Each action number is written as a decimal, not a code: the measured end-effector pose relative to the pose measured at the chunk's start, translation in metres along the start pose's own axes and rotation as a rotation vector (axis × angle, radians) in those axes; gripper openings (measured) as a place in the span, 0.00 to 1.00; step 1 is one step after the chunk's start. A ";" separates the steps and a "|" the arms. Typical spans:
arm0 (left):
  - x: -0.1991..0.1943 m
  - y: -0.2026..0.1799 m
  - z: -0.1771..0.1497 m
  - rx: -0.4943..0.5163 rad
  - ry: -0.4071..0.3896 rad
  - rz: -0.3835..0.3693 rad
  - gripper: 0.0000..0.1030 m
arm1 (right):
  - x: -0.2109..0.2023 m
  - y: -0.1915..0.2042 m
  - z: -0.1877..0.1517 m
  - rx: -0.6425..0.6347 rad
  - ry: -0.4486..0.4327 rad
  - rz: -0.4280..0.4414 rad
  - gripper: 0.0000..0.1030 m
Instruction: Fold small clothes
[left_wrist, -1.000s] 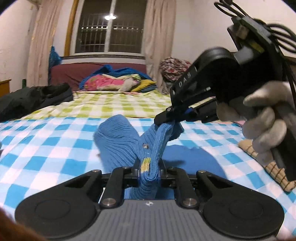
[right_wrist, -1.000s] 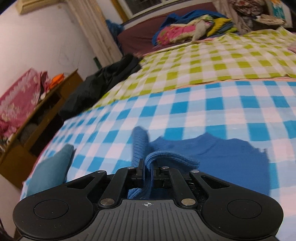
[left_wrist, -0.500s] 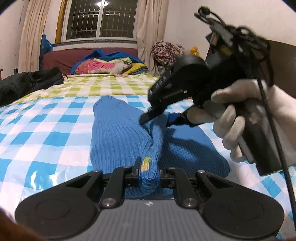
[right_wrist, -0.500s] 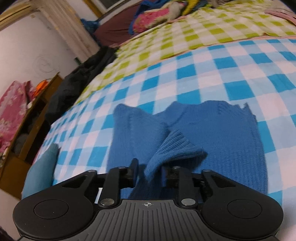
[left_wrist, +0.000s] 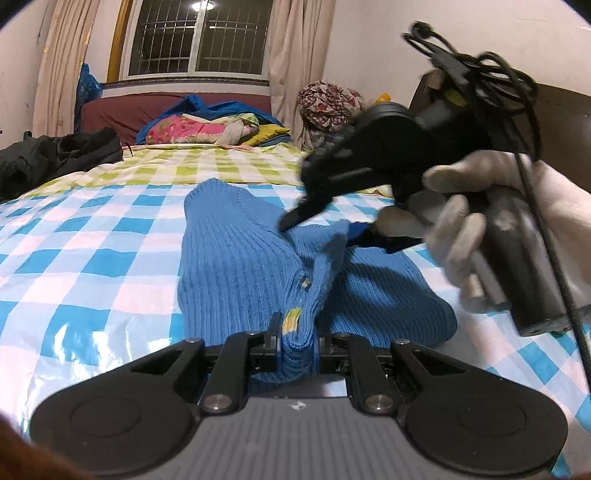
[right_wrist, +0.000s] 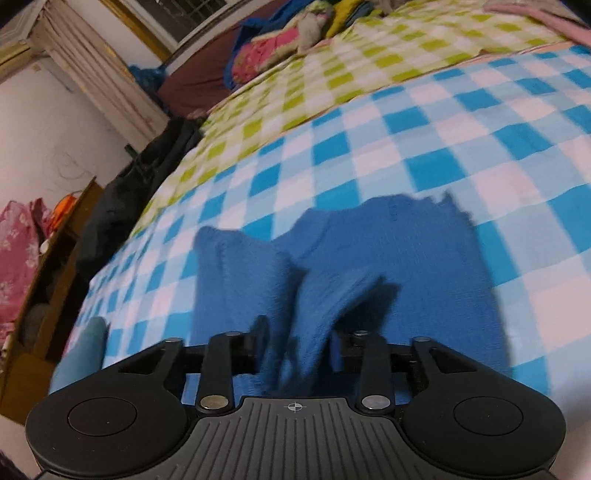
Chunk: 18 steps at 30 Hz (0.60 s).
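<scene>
A blue knit sweater (left_wrist: 236, 266) lies on the blue-and-white checked sheet (left_wrist: 92, 258). My left gripper (left_wrist: 295, 334) is shut on a raised fold of its front edge, near a small yellow label. In the left wrist view my right gripper (left_wrist: 319, 232), held by a gloved hand (left_wrist: 480, 229), hovers low over the sweater's far end. Its jaws are opening. In the right wrist view a loose fold of the sweater (right_wrist: 369, 258) sags between the spread fingers of the right gripper (right_wrist: 299, 339), and the pads do not press on it.
A black jacket (left_wrist: 55, 155) lies at the bed's left side. Colourful clothes (left_wrist: 207, 129) are piled at the far end on a green checked sheet (left_wrist: 192, 166). A wooden cabinet (right_wrist: 40, 302) and a teal cushion (right_wrist: 81, 354) stand off the bed's edge.
Both grippers sank and the sweater came down onto the bed. The right gripper's jaws went from shut on the fold to spread apart. The left gripper kept its grip.
</scene>
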<state>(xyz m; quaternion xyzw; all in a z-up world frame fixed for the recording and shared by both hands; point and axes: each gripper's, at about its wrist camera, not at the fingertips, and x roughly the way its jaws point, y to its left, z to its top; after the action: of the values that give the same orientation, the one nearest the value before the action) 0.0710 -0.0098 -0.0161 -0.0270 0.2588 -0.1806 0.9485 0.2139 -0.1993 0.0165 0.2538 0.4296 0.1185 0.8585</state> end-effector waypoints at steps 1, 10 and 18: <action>0.000 -0.001 0.000 0.002 0.000 0.000 0.19 | 0.003 0.004 0.000 -0.007 0.008 0.011 0.39; 0.001 0.000 -0.001 0.012 -0.007 0.001 0.20 | 0.021 0.034 0.004 -0.114 0.010 -0.108 0.41; 0.002 0.000 -0.006 -0.002 -0.003 -0.005 0.20 | -0.045 0.022 -0.009 -0.128 -0.163 -0.081 0.42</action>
<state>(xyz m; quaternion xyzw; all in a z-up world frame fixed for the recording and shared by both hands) 0.0697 -0.0100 -0.0221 -0.0290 0.2576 -0.1828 0.9484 0.1799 -0.1968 0.0547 0.1899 0.3599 0.0901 0.9090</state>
